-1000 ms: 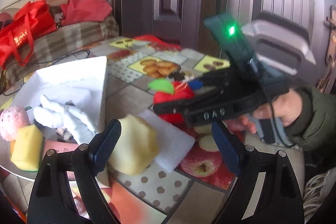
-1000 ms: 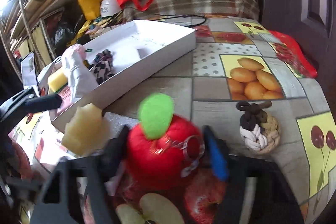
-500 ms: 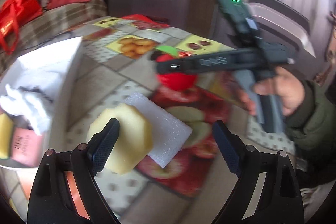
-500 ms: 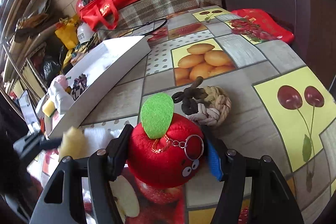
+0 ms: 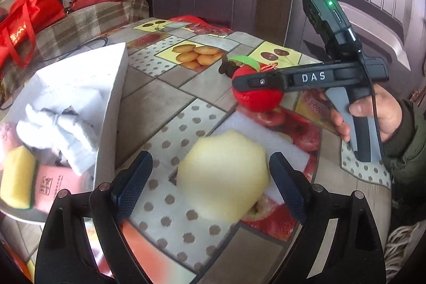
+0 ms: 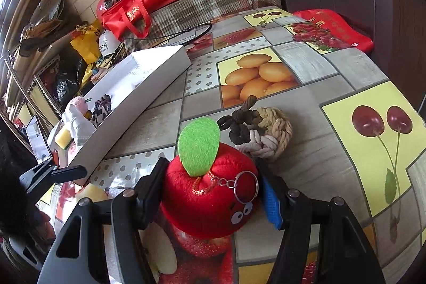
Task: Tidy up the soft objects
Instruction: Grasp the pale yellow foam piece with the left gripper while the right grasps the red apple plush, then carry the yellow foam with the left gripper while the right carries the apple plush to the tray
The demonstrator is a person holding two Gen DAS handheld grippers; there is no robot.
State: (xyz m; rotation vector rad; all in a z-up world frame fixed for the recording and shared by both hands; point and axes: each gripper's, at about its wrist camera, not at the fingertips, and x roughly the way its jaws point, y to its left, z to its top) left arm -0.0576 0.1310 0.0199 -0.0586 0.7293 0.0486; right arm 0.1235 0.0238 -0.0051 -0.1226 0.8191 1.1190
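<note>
We have the red plush apple with a green felt leaf and a metal key ring [image 6: 210, 193] pinched between the pads of our right gripper [image 6: 213, 200], just above the fruit-print oilcloth table [image 6: 332, 87], so that 1 is in hand but not yet boxed. Our left gripper [image 5: 210, 182] stands wide, its jaws on either side of the pale yellow, faceted foam sponge [image 5: 222, 175] without pressing it. The sponge rests partly on a flat white foam sheet [image 5: 239, 125].

Just behind the apple sits a round knotted rope ball in cream, tan and brown [image 6: 259, 131].

The shallow white cardboard box [image 5: 113, 97] already holds a crumpled white cloth glove [image 5: 60, 131], a yellow sponge block [image 5: 17, 177] and a fuzzy pink ball [image 6: 80, 103]. We judge 4 soft things are left.
</note>
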